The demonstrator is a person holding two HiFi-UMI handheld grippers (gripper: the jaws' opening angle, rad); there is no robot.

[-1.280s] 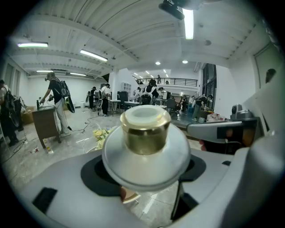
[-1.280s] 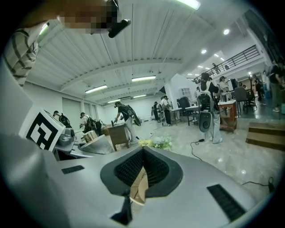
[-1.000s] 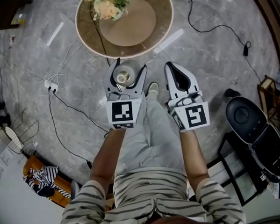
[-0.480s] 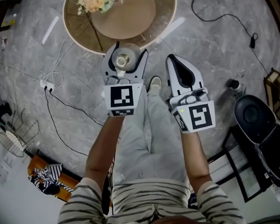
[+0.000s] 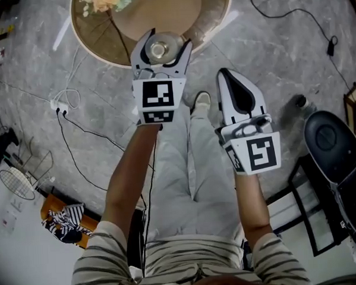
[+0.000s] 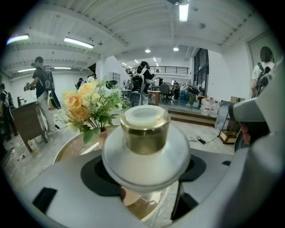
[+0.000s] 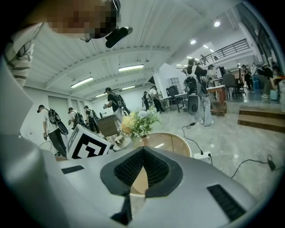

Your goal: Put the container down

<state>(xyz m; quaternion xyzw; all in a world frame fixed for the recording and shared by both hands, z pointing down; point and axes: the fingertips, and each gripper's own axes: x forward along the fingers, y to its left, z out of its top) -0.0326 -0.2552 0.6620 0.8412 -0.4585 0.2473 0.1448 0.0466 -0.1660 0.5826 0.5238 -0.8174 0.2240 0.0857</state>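
Observation:
My left gripper (image 5: 160,41) is shut on the container (image 5: 160,49), a white rounded jar with a gold cap. It holds the jar upright over the near rim of the round wooden table (image 5: 214,13). In the left gripper view the container (image 6: 144,139) fills the middle, a jaw on either side of its white body, with the table (image 6: 70,149) behind and below it. My right gripper (image 5: 227,77) hangs lower and to the right, over the floor, with nothing in it. In the right gripper view the black pads (image 7: 156,169) meet at their tips.
A vase of flowers (image 5: 102,1) stands on the table's far left part. Cables and a power strip (image 5: 60,106) lie on the grey floor at the left. A black chair (image 5: 333,143) stands at the right. Several people stand far off in the gripper views.
Both grippers have moved forward toward the round table. The container, before over the floor short of the table, now hangs over the table's near rim.

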